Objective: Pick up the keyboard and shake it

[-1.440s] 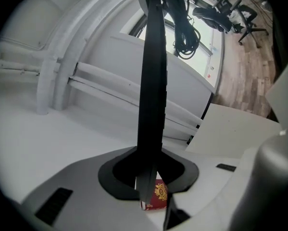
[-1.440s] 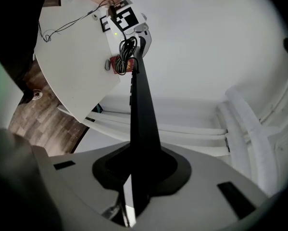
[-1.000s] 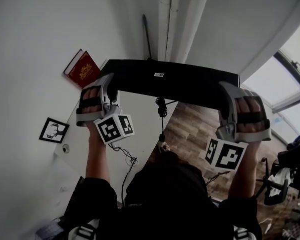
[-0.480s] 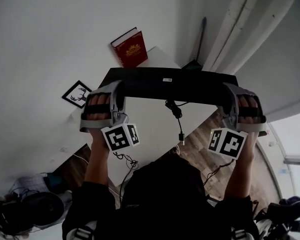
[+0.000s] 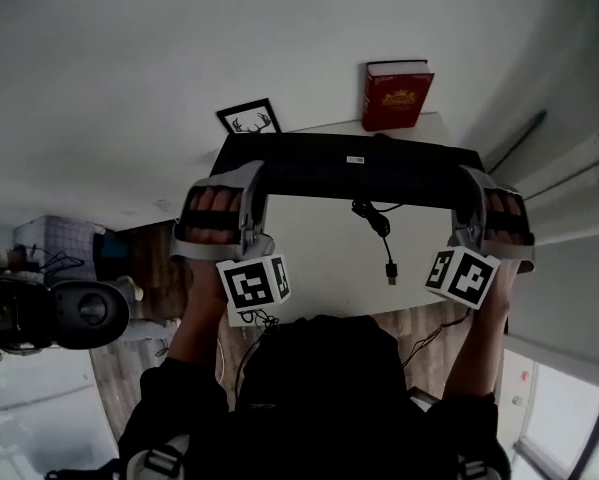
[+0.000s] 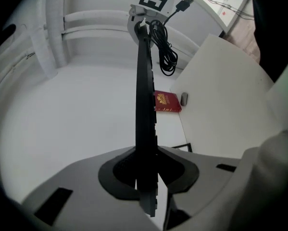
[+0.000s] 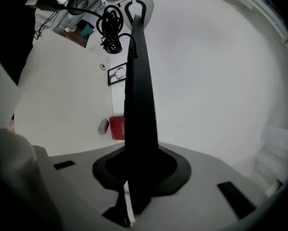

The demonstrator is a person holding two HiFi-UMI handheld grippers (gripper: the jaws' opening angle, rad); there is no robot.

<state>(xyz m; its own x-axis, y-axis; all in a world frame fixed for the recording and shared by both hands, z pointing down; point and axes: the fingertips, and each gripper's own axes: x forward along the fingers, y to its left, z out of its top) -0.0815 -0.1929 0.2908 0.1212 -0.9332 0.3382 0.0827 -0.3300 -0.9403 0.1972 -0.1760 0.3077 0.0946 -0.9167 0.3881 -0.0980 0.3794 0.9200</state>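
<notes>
The keyboard (image 5: pixel 349 168) is held above the desk (image 5: pixel 314 258) at frame centre, its ends clamped by the left tool (image 5: pixel 247 183) and right tool (image 5: pixel 471 190). Shaking seems in hand; firm grips are needed for the next swing.

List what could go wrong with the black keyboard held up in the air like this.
Slip: the left gripper and right gripper clamp only the short ends of the flat black keyboard, so hard shaking might work one end loose.
Cable: the loose black cable with its plug dangles free; it may whip against the white table or snag on a gripper.
</notes>
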